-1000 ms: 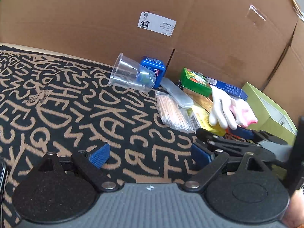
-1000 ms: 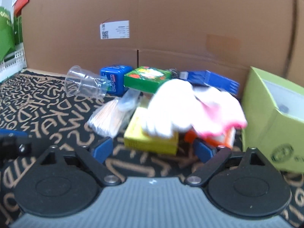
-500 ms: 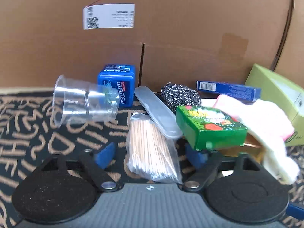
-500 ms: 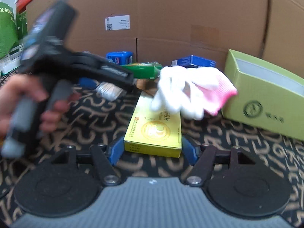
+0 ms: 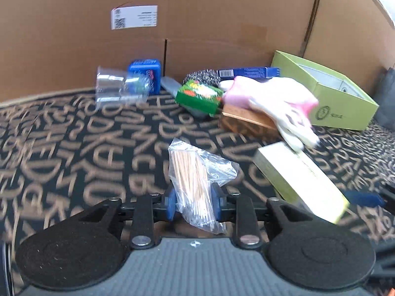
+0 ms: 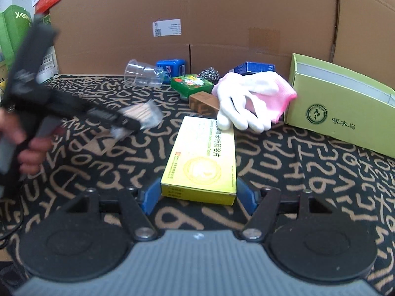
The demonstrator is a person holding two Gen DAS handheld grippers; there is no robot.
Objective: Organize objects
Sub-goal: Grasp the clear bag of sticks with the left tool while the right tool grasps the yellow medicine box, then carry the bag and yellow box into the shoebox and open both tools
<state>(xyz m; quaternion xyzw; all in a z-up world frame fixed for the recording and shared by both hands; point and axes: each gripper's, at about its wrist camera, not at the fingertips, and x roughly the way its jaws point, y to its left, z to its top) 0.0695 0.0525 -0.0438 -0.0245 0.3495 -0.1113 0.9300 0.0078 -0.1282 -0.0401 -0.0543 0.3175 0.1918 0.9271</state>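
Note:
A clear bag of wooden sticks point(image 5: 195, 172) stands between the blue pads of my left gripper point(image 5: 193, 203). The jaws are closing and the pads press the bag's lower part. The bag is held apart from the pile, and it shows blurred point(image 6: 142, 113) in the right wrist view, in front of the hand-held left gripper point(image 6: 128, 123). A yellow box point(image 6: 202, 157) lies lengthwise between the pads of my right gripper point(image 6: 197, 193). Both pads touch its sides while the jaws open slightly. A white and pink glove point(image 6: 251, 98) touches the box's far end.
By the cardboard wall point(image 5: 222, 24) lie a tipped clear cup point(image 5: 118, 87), a blue box point(image 5: 145, 74), a steel scourer point(image 5: 202, 75), a green box point(image 5: 200, 96), a brown box point(image 5: 246, 120) and a flat blue box point(image 5: 246, 72). An open green carton point(image 6: 340, 103) stands at the right.
The left gripper closed on the bag of sticks and drew it back from the pile. The right gripper pulled the yellow box nearer, out from under the glove.

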